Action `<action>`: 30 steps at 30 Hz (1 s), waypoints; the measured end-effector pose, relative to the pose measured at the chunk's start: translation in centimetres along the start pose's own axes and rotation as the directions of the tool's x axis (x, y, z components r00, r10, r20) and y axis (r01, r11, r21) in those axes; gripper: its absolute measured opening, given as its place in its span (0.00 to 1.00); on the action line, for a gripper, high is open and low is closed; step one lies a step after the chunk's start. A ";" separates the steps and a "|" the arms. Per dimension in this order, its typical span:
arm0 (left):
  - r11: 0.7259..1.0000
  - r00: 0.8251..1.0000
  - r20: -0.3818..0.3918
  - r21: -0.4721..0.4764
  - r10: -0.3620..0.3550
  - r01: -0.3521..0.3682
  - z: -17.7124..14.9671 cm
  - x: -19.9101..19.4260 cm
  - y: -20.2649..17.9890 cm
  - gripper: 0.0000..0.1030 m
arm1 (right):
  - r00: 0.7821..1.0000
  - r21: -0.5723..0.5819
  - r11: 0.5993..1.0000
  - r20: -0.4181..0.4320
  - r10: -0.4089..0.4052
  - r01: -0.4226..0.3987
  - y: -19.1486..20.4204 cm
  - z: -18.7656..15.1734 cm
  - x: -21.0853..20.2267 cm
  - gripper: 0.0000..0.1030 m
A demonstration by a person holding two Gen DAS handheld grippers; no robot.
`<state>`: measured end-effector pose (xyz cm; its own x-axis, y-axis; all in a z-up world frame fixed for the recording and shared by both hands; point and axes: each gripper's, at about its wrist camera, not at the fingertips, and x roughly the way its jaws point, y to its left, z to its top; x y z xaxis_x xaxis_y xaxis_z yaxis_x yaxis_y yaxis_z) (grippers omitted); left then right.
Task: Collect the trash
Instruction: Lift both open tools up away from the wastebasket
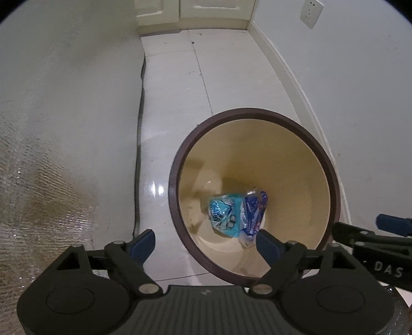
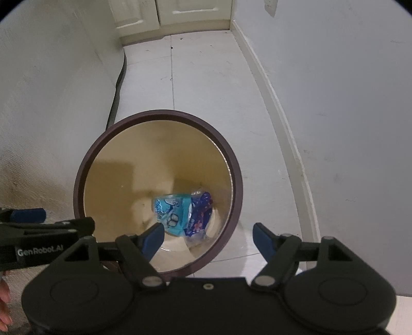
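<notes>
A round trash bin [image 1: 253, 112] with a dark brown rim and beige inside stands on the white tiled floor; it also shows in the right wrist view [image 2: 159, 113]. At its bottom lie a light blue wrapper [image 1: 224, 212] and a dark blue wrapper [image 1: 253, 211], seen also in the right wrist view as light blue wrapper [image 2: 171, 211] and dark blue wrapper [image 2: 200, 214]. My left gripper [image 1: 206, 243] hovers above the bin's near left rim, open and empty. My right gripper [image 2: 208, 238] hovers above the near right rim, open and empty.
A pale curved wall or furniture side [image 1: 64, 103] runs along the left of the bin. A white wall with a skirting board [image 2: 278, 110] runs on the right. Cabinet doors [image 1: 195, 10] stand at the far end. The other gripper shows at each view's edge.
</notes>
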<state>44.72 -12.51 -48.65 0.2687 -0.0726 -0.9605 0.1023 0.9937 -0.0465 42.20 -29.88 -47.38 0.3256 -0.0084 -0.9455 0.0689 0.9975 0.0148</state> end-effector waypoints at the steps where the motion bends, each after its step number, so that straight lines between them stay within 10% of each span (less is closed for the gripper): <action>1: 1.000 1.000 0.001 0.000 0.006 -0.006 0.1 -0.2 0.1 0.86 | 1.000 0.000 1.000 0.002 -0.001 0.001 -0.1 0.0 -0.1 0.76; 15: 0.998 0.998 0.015 0.012 0.068 -0.068 -0.8 -1.8 0.5 1.00 | 0.999 -0.018 0.999 0.028 -0.042 0.043 -1.3 -0.5 -1.3 1.00; 30: 0.996 0.996 0.031 0.003 0.088 -0.088 -2.9 -4.8 0.7 1.00 | 0.997 -0.026 0.997 0.038 -0.069 0.070 -1.5 -1.5 -3.8 1.00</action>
<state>40.75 -11.26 -44.86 0.3065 0.0121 -0.9518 0.0810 0.9960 0.0387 39.40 -31.22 -44.32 0.3554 -0.0797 -0.9313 0.0665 0.9960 -0.0598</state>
